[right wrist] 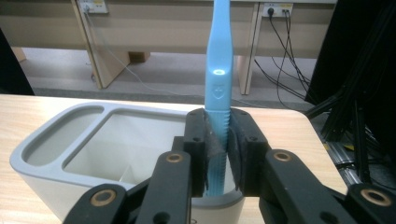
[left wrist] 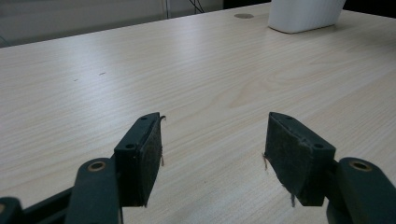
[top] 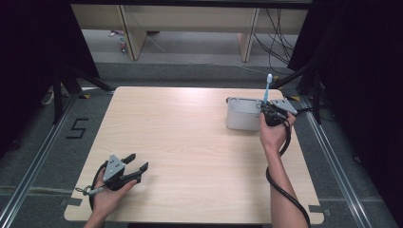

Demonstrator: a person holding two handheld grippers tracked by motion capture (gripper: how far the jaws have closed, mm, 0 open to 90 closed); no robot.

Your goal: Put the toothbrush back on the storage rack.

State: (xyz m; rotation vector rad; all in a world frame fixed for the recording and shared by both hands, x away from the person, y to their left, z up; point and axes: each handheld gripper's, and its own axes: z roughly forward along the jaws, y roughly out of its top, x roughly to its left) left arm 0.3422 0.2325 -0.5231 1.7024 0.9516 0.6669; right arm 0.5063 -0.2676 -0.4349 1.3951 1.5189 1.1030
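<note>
Spanning the scene, the pale wooden counter (top: 190,142) carries a white holder (top: 243,114) with two compartments, which stands just under and ahead of the right gripper (right wrist: 217,154). That gripper's jaws are clenched on a light blue toothbrush (right wrist: 219,70), pinching the ribbed part of its handle from both sides. The toothbrush stands upright, its stem rising above the jaws and its lower end dipping into the holder's larger compartment. The left gripper (left wrist: 212,149) rests well apart near the counter's front edge, jaws released, bare wood between them.
</note>
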